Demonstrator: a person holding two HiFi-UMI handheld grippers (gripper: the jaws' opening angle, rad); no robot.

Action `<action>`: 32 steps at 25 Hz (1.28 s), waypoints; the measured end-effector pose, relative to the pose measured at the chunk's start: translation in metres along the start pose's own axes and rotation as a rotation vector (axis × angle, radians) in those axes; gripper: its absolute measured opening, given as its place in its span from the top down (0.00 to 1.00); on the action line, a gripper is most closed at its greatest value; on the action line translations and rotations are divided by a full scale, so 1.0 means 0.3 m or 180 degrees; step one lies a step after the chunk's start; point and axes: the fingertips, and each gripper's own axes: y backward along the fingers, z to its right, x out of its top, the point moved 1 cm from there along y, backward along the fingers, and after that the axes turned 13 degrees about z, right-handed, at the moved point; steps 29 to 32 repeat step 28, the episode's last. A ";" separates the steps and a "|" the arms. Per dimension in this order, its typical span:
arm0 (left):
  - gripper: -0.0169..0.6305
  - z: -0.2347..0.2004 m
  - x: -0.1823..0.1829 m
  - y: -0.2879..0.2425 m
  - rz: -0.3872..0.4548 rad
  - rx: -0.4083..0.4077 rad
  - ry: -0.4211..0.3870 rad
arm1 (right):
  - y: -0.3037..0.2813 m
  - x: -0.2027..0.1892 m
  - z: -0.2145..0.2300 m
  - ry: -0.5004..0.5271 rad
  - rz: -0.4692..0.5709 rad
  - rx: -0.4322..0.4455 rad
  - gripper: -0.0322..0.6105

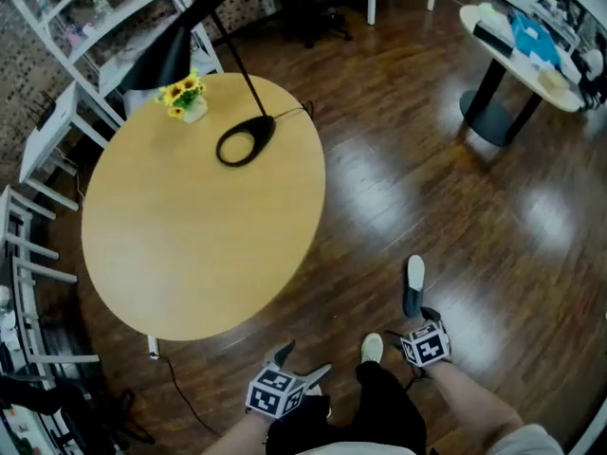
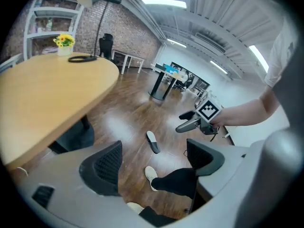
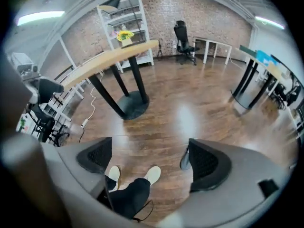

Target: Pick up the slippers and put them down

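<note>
One slipper [image 1: 414,282], dark with a white insole, lies on the wooden floor in the head view. My right gripper [image 1: 423,319] hovers just behind its near end, open. In the right gripper view the slipper [image 3: 184,161] peeks out beside the right jaw of my open right gripper [image 3: 151,158]. My left gripper [image 1: 302,364] is held lower left, open and empty. In the left gripper view my left gripper [image 2: 153,159] looks past its jaws at the slipper [image 2: 152,141] and the right gripper [image 2: 194,121]. I see no second slipper.
A round wooden table [image 1: 190,245] with a black lamp [image 1: 245,143] and yellow flowers [image 1: 184,95] fills the left. The person's light-coloured feet [image 1: 372,347] and dark trouser legs stand between the grippers. White shelving [image 1: 57,27] lines the far left; another table [image 1: 517,60] stands far right.
</note>
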 end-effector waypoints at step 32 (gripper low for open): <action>0.32 -0.142 -0.163 1.283 0.1086 0.1111 0.0402 | 0.801 0.346 -0.989 0.0660 0.0935 0.0276 0.13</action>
